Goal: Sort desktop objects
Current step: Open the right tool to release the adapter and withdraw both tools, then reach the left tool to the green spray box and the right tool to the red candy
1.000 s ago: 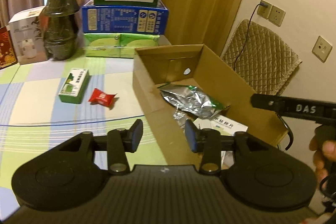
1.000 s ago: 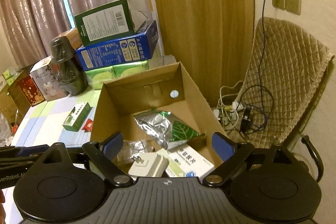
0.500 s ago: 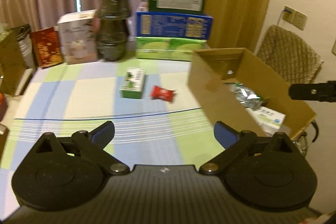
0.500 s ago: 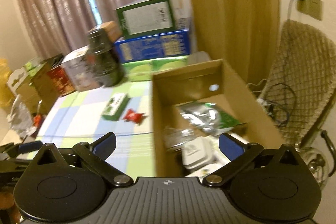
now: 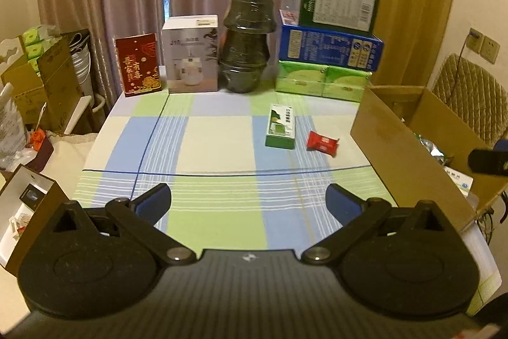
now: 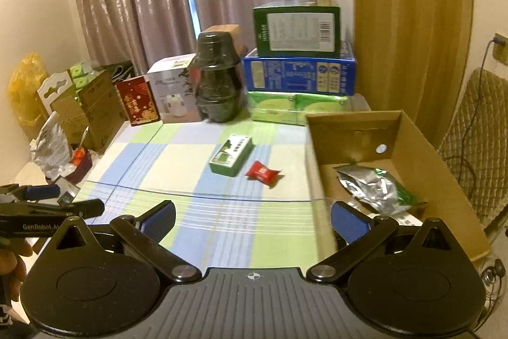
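A small green box (image 5: 281, 126) (image 6: 231, 155) lies on the checked tablecloth with a red wrapped candy (image 5: 322, 143) (image 6: 263, 172) just right of it. An open cardboard carton (image 5: 397, 154) (image 6: 349, 129) stands at the table's right edge. It holds a silver-green bag (image 6: 374, 188) and a white packet (image 5: 458, 178). My left gripper (image 5: 248, 199) is open and empty above the near cloth. My right gripper (image 6: 253, 215) is also open and empty, its right finger over the carton's near corner. Each gripper shows at the edge of the other's view.
Along the back stand a red box (image 5: 137, 65), a white box (image 5: 192, 62), stacked dark pots (image 5: 246, 43) and a pile of green and blue boxes (image 5: 330, 53). A quilted chair (image 6: 479, 132) is at the right. Cartons and bags (image 6: 85, 107) crowd the left.
Both grippers drew back from over the carton and swung left toward the tablecloth. The left jaws spread from narrow to wide, and the right jaws widened a little.
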Motion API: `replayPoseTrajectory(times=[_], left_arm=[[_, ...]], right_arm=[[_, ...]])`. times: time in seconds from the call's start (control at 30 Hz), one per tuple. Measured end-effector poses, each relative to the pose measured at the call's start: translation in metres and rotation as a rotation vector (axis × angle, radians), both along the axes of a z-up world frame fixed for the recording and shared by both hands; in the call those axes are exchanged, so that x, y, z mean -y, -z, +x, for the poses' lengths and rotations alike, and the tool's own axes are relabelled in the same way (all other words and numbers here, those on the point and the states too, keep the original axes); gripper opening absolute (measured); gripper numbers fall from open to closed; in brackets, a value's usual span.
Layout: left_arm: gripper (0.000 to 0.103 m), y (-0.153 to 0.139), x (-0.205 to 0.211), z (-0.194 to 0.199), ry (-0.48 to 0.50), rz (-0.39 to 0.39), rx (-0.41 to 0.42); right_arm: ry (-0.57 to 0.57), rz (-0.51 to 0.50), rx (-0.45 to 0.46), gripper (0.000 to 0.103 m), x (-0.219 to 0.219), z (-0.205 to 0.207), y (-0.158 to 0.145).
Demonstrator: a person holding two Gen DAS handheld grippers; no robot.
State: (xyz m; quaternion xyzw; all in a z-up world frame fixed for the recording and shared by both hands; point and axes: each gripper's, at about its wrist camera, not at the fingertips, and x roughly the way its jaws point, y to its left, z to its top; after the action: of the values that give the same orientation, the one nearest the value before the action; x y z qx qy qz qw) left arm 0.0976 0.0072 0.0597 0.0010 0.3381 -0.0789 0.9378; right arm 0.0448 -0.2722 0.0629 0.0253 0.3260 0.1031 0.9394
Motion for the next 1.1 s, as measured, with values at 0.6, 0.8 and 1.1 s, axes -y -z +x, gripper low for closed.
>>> replayPoseTrajectory(times=[0.6, 0.8, 1.1], left_arm=[[0.102, 0.075, -0.020, 0.098, -0.050, -0.032, 0.015], [0.102, 0.103, -0.013, 0.129, -0.021, -0.028, -0.003], [0.101, 0.132, -0.005, 0.172, 0.001, -0.043, -0.026]], right_arm=[[-0.006, 0.006, 0.017, 0.099, -0.052, 0.098, 0.110], [0.007, -0.012, 0.010, 0.089, -0.054, 0.132, 0.150], [0.055, -0.027, 0.004, 0.075, -0.042, 0.187, 0.185]])
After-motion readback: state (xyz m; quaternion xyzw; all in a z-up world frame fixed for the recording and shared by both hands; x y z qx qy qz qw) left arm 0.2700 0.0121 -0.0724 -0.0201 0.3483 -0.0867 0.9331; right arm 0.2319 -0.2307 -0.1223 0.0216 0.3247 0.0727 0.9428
